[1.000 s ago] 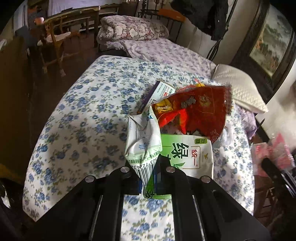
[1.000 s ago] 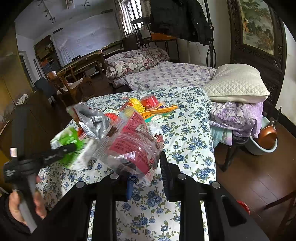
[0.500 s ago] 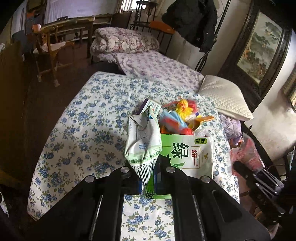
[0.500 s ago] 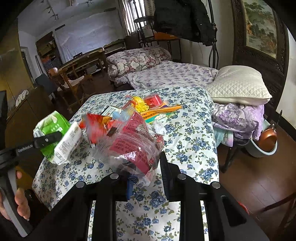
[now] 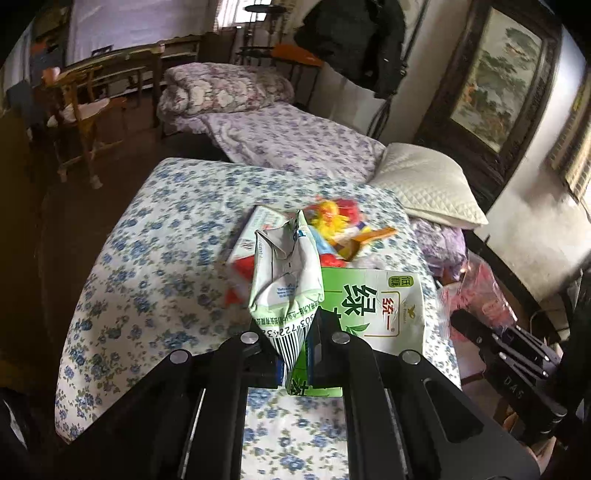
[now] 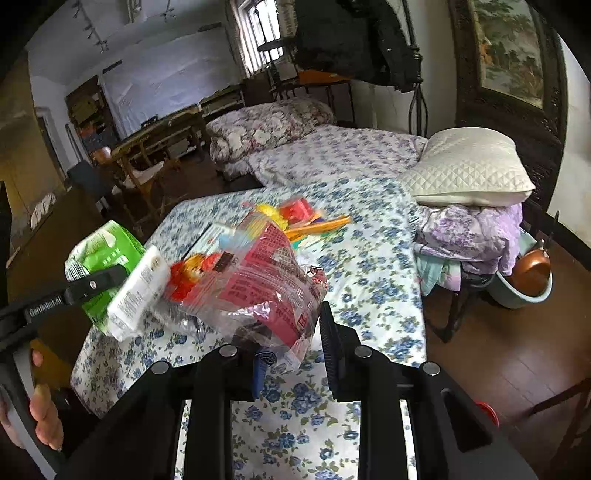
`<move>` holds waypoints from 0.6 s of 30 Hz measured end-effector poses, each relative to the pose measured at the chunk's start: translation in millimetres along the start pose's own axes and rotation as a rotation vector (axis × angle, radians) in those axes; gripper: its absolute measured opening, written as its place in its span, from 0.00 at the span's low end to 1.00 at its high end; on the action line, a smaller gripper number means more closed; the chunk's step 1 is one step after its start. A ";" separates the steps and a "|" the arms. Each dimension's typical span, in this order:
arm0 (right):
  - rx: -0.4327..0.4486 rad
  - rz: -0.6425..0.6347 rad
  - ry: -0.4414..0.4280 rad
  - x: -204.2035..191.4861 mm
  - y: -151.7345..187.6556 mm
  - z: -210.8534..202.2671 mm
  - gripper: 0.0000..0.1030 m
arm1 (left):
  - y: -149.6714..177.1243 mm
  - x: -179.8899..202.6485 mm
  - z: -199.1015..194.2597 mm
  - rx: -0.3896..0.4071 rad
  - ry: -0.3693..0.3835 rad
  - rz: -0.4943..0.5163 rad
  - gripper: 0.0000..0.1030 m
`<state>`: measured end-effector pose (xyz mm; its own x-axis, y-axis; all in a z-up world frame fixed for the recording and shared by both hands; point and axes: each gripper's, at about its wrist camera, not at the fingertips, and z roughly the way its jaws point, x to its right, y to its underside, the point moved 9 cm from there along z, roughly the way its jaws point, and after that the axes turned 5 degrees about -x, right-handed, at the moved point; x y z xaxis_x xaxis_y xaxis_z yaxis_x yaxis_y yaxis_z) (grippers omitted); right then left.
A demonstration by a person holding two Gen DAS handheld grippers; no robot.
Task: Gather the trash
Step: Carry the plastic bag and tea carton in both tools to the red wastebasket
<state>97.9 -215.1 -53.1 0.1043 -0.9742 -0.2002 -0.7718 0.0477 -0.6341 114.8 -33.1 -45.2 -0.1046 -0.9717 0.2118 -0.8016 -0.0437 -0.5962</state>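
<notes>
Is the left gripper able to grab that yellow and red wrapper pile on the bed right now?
Probably not yet. The left gripper is already shut on a crushed green tea carton, so its jaws are full, though the wrapper pile lies unobstructed ahead on the floral bedspread.

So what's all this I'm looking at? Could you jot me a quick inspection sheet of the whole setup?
Surface: bed with blue-flowered sheet.
Job's things: crumpled green tea carton in left tool; clear red-printed wrapper bag in right tool.
Clutter: pile of colourful wrappers lying mid-bed.
Grippers: left tool shut on the carton; right tool's jaws stand apart around the bag.
Cables: nothing seen.
Surroundings: white pillow, framed painting, dark coat, copper pan.
</notes>
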 end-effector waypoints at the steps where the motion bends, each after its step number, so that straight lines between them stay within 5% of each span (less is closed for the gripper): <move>1: 0.008 0.010 0.001 4.0 -0.5 -4.1 0.25 | -1.7 10.2 -0.2 -0.002 0.008 0.015 0.09; 11: 0.036 0.138 0.144 102.1 33.9 -55.8 0.25 | -6.2 150.3 15.9 -0.040 0.135 0.236 0.09; 18: -0.069 0.295 0.280 215.0 111.6 -59.6 0.25 | 48.9 262.6 71.8 -0.190 0.186 0.451 0.09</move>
<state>-3.2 -432.4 -122.4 -0.2946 -0.9439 -0.1490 -0.7845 0.3279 -0.5263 90.3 -307.1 -74.3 -0.5534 -0.8255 0.1107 -0.7434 0.4296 -0.5127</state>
